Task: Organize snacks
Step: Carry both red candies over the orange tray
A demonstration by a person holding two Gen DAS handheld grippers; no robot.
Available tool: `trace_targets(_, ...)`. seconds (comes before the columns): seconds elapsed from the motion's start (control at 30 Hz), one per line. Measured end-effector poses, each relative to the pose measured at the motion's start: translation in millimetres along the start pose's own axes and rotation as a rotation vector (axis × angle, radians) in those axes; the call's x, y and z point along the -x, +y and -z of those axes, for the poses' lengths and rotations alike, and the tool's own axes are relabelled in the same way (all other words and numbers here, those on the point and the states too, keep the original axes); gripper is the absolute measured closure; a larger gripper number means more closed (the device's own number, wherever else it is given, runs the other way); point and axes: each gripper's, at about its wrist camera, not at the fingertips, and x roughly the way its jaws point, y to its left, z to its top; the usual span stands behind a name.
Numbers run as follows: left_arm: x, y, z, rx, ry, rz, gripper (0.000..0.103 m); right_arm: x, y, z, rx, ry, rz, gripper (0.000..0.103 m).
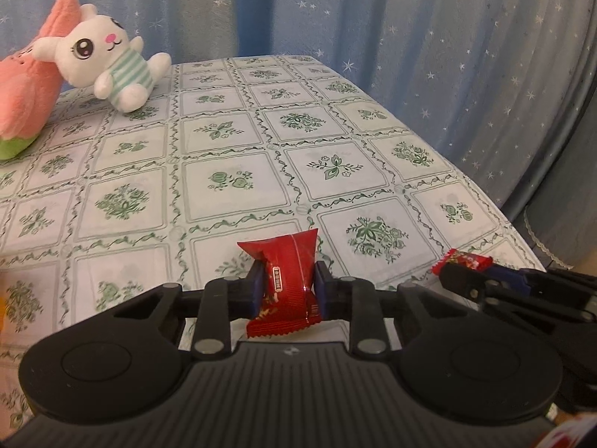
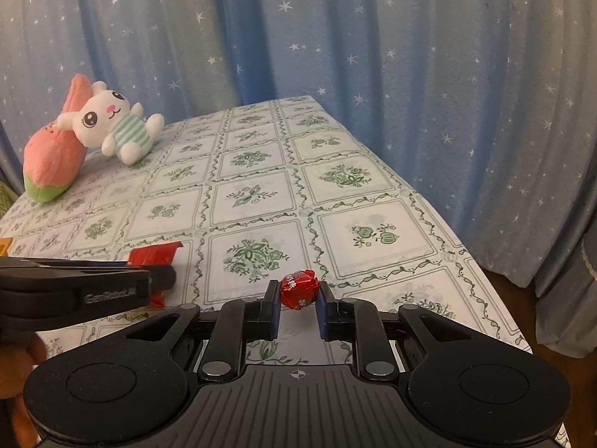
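My left gripper (image 1: pixel 287 280) is shut on a red snack packet (image 1: pixel 287 276), held upright above the near part of the table; the packet also shows in the right wrist view (image 2: pixel 155 257) beside the left gripper (image 2: pixel 156 280). My right gripper (image 2: pixel 298 295) is shut on a small red wrapped candy (image 2: pixel 299 286), held above the table near its right side. In the left wrist view the right gripper (image 1: pixel 453 267) sits at the right with the candy (image 1: pixel 464 260) between its fingers.
The table has a white cloth with green flower squares (image 1: pixel 224 171). A white plush rabbit (image 1: pixel 108 63) leans on a pink plush (image 1: pixel 26 89) at the far left corner. A blue starred curtain (image 2: pixel 410 74) hangs behind. The table's right edge (image 2: pixel 485 272) is close.
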Motion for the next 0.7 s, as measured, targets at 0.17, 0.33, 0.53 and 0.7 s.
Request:
trace_targets(0.17, 20.4, 8.0, 10.7, 0.010, -0.004, -0.001, 0.079, 6.0, 5.5, 0.7, 0.012, -0.007, -0.007, 0.083)
trace_targets(0.33, 44.7, 15.5, 24.9, 0.013, -0.010, -0.008, 0.079, 18.6, 14.7, 6.1, 0.029, -0.011, -0.016, 0.083)
trace_targets(0.53, 81.0, 21.3, 46.4, 0.020, -0.023, -0.010, 0.079, 46.3, 29.1, 20.5, 0.045, -0.017, -0.033, 0.083)
trace_targets(0.7, 114.6, 24.7, 67.7, 0.042, -0.024, -0.005, 0.079, 81.0, 42.4, 36.4, 0.046, -0.026, -0.058, 0.083)
